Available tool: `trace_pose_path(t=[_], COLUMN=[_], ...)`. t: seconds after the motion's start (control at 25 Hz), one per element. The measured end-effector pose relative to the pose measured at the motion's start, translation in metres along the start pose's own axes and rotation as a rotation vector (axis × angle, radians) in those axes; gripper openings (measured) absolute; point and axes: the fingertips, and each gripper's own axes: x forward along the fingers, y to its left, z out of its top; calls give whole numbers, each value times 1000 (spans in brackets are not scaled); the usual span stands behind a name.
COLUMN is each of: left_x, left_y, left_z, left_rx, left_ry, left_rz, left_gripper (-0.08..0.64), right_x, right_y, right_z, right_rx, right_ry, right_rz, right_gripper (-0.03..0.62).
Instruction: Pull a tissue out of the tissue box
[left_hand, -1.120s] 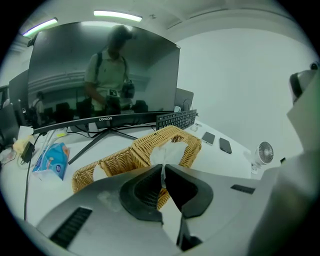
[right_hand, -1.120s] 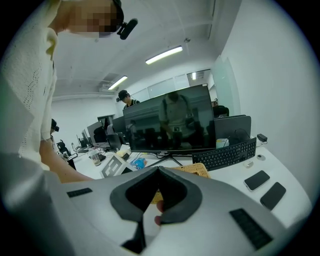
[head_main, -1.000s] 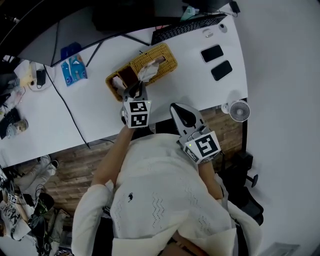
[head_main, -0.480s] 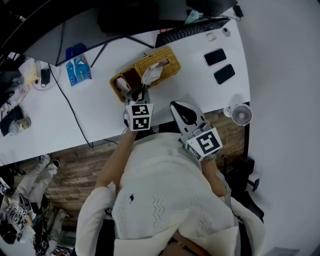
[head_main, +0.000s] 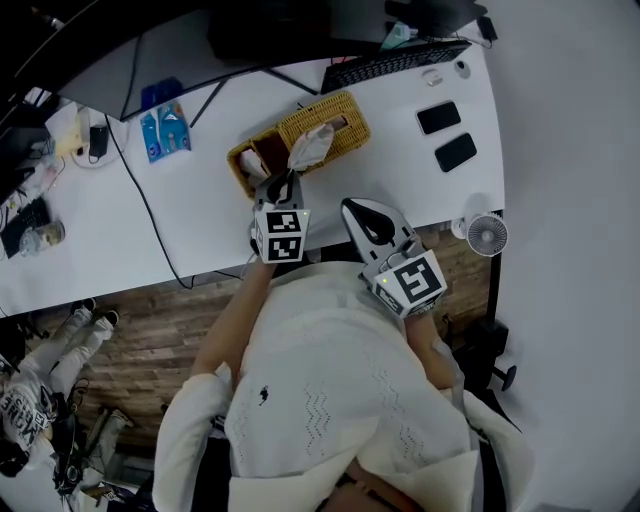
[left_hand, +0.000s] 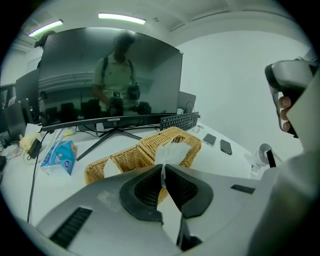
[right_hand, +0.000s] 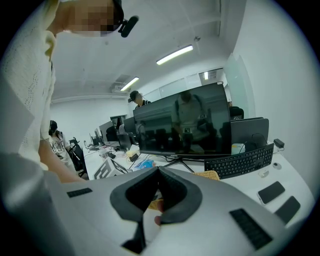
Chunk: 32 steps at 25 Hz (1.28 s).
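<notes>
A woven wicker tissue box (head_main: 342, 113) (left_hand: 183, 141) stands on the white desk (head_main: 400, 170). A white tissue (head_main: 310, 146) (left_hand: 171, 152) sticks up out of its top and slants toward me. My left gripper (head_main: 284, 181) (left_hand: 162, 168) is just in front of the box, shut, with the tissue's lower tip pinched as a thin white strip between its pads. To its right, over the desk's front edge, my right gripper (head_main: 349, 207) (right_hand: 159, 170) is shut with nothing in it.
A smaller open wicker basket (head_main: 250, 160) adjoins the box on the left. Behind it are a monitor stand and a keyboard (head_main: 395, 62). Two phones (head_main: 447, 134) lie at the right, with a small fan (head_main: 487, 235) at the desk corner. A blue packet (head_main: 165, 130) and cables lie at the left.
The head view has drifted a little, so the desk sits slightly higher and further right in the picture. Both grippers keep their places by the box, and both stay shut.
</notes>
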Motion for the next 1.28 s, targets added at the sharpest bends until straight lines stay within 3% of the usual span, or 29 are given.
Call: trace_pose_path(t=[1.28], left_x=[-29], left_y=[13], left_z=[10], left_rx=[-3], left_ry=[-33], left_rz=[39], left_gripper=[21], right_x=[5], right_y=[14], right_z=[2], right_rx=[-32], right_ry=[-4], right_rz=[53], right_gripper=[2])
